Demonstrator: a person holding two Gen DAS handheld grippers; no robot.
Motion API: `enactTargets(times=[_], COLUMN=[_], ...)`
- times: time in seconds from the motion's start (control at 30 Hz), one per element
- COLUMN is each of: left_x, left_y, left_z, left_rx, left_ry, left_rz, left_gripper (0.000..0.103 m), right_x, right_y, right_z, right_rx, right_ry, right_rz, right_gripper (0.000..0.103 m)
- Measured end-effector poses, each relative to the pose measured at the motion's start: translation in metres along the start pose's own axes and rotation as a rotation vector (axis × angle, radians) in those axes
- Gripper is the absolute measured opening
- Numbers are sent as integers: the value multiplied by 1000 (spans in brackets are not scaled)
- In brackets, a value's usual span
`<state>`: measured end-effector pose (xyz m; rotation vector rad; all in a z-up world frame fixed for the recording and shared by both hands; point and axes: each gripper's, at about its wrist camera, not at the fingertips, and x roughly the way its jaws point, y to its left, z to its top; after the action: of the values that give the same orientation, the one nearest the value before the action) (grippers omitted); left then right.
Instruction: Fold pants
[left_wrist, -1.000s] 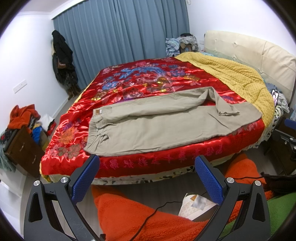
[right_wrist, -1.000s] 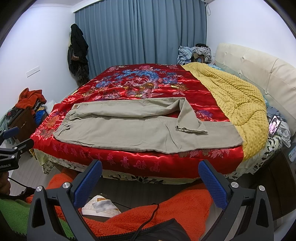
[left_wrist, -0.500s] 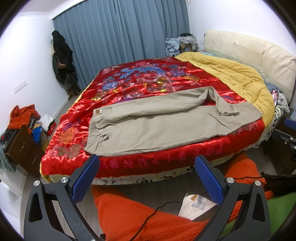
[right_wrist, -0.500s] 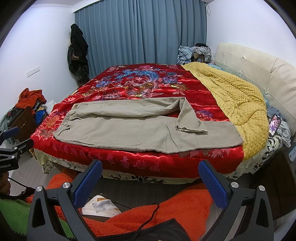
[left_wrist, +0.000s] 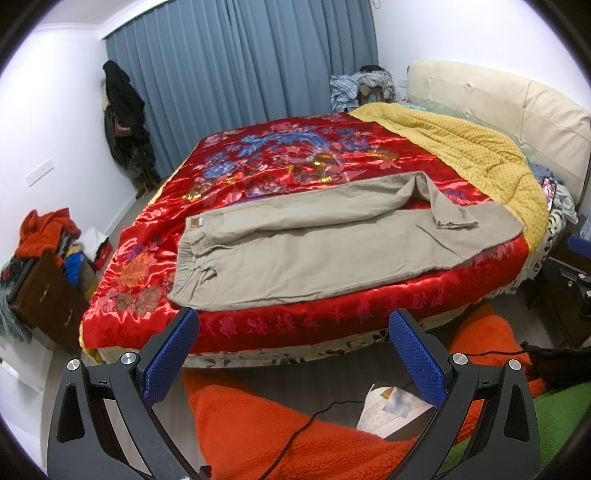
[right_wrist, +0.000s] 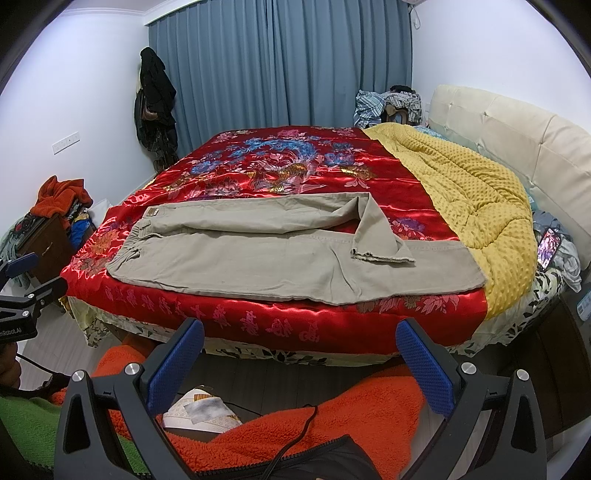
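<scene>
**Pants laid out, fold not yet begun**

The khaki pants (left_wrist: 314, 254) lie lengthwise along the bed's (right_wrist: 280, 325) near edge, far leg's cuff flipped back. Left tool (left_wrist: 295, 354) and right tool (right_wrist: 299, 360) hover wide open, empty. Next, probably flatten that cuff.

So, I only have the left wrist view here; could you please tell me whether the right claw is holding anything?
Observer: No. The right claw is open and empty, short of the bed, above orange fleece.
Operator: Thank you. Which part of the pants does it face?
Observer: Roughly mid-leg of the pants; the folded-back cuff lies ahead, toward its right finger.
Operator: And where does my left claw appear from there?
Observer: The left claw shows only partly at the picture's left edge, off the bed's waistband-end corner.
</scene>
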<state>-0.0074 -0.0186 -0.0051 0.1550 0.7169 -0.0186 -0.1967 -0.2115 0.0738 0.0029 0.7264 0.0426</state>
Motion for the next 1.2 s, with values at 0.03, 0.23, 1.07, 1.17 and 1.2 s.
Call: enactTargets(times=[0.03,0.23,1.07,1.17,1.2], left_x=[0,1,42,74,80], left_y=[0,1,-16,-23,-26], left_z=[0,-1,66,81,81], left_rx=[0,4,12,-29,-38], left_ry=[-1,1,-92,-50,-37], left_rz=[1,-3,-69,-110,-113], left_gripper=[102,102,102,102,102], right_x=[0,0,29,56,67], right_y=[-1,0,-16,-34,-40], right_z=[0,0,13,21,24], right_rx=[0,-1,71,124,125], right_ry=[0,1,-57,-30,-21], right_rz=[0,2,101,99,96], right_gripper=[103,103,103,103,103])
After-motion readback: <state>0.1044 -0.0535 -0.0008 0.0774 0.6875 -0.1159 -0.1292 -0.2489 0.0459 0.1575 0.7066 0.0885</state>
